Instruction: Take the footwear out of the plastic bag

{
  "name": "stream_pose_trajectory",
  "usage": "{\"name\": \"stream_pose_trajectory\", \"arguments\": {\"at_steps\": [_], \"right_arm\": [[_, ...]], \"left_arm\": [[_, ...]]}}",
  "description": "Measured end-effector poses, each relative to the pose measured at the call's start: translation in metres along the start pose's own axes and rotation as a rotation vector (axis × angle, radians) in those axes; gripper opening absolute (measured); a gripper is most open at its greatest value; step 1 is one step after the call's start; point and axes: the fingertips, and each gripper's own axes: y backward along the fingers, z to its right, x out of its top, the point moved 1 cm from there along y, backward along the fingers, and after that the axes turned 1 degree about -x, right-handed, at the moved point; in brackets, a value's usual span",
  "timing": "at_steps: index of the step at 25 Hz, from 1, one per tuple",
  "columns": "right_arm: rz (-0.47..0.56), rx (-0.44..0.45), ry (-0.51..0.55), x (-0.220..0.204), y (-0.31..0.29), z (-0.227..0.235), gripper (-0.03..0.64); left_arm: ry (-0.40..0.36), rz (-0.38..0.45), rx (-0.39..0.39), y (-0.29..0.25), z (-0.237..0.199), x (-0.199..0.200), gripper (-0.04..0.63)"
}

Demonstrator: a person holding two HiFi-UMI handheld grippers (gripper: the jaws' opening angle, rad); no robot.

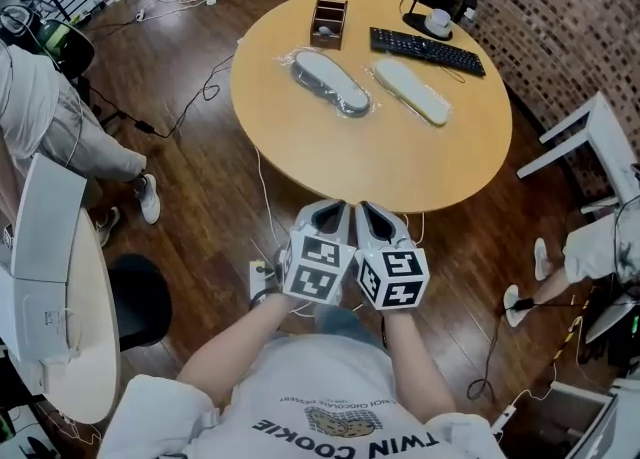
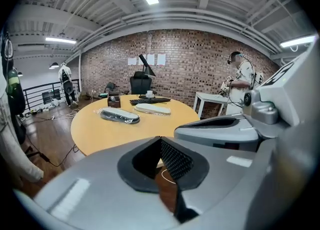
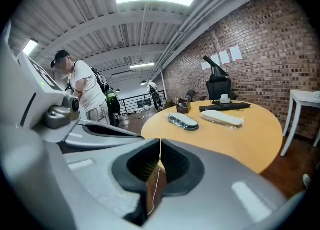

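Note:
Two pieces of footwear lie in clear plastic bags on the round wooden table (image 1: pixel 300 152): a grey one (image 1: pixel 330 82) on the left and a cream one (image 1: pixel 411 90) on the right. The left gripper view shows the grey one (image 2: pixel 119 116) and the cream one (image 2: pixel 152 108) well ahead; the right gripper view shows the same grey one (image 3: pixel 183 120) and cream one (image 3: pixel 221 117). My left gripper (image 1: pixel 330 212) and right gripper (image 1: pixel 375 215) are side by side over the floor, short of the table's near edge. Both are shut and hold nothing.
A black keyboard (image 1: pixel 427 51), a wooden box (image 1: pixel 328 23) and a white cup (image 1: pixel 437 20) stand at the table's far side. Cables run across the wooden floor. A seated person (image 1: pixel 60 127) and a white desk (image 1: pixel 50 277) are at the left, a white side table (image 1: pixel 590 142) at the right.

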Motion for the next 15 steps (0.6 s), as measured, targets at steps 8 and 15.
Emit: {"name": "stream_pose_trajectory", "arguments": {"at_steps": [8,15], "right_arm": [[0.006,0.049,0.004,0.025,-0.041,0.036,0.005],[0.003,0.058,0.008,0.036,-0.068,0.048,0.005]], "left_arm": [[-0.008,0.002,0.047,-0.046,-0.017,0.031,0.006],[0.002,-0.002,0.058,-0.066,-0.036,0.043,0.008]]}}
